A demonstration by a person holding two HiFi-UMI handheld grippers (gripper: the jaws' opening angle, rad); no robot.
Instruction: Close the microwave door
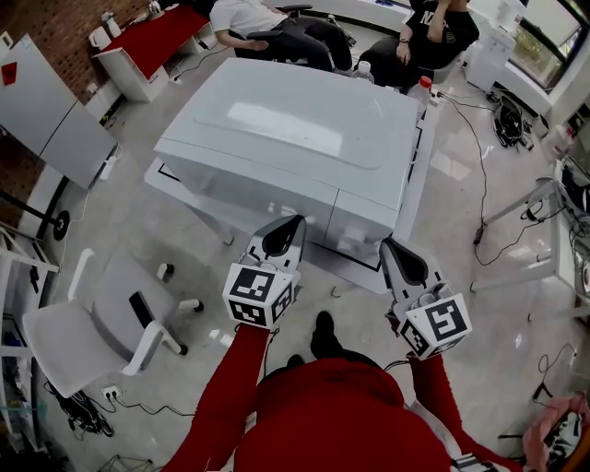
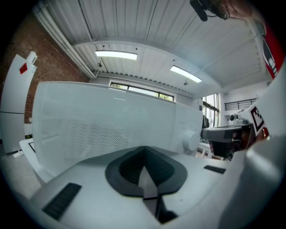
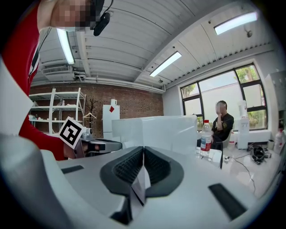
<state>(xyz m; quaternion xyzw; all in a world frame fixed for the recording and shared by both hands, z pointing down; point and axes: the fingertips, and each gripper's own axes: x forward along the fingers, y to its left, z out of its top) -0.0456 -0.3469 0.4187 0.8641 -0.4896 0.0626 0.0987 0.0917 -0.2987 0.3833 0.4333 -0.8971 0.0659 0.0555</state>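
Observation:
The white microwave (image 1: 295, 138) stands on a low white table (image 1: 419, 175), and its door (image 1: 249, 189) lies flush with the front. In the left gripper view the door's meshed window (image 2: 103, 125) fills the frame, with a round knob (image 2: 190, 139) to its right. My left gripper (image 1: 286, 226) is just in front of the door, shut and holding nothing. The pads (image 2: 134, 167) meet at my left gripper (image 2: 144, 150). My right gripper (image 1: 392, 247) hangs before the control panel (image 1: 364, 221), also shut and empty. From my right gripper (image 3: 143, 150) the microwave (image 3: 156, 129) is seen ahead.
A white office chair (image 1: 92, 323) stands on the floor at the left. Two people (image 1: 277, 28) sit beyond the table, near a water bottle (image 1: 422, 88). A red-topped bench (image 1: 152, 41) and white panels (image 1: 46, 106) line the left wall. Cables (image 1: 479, 166) trail at the right.

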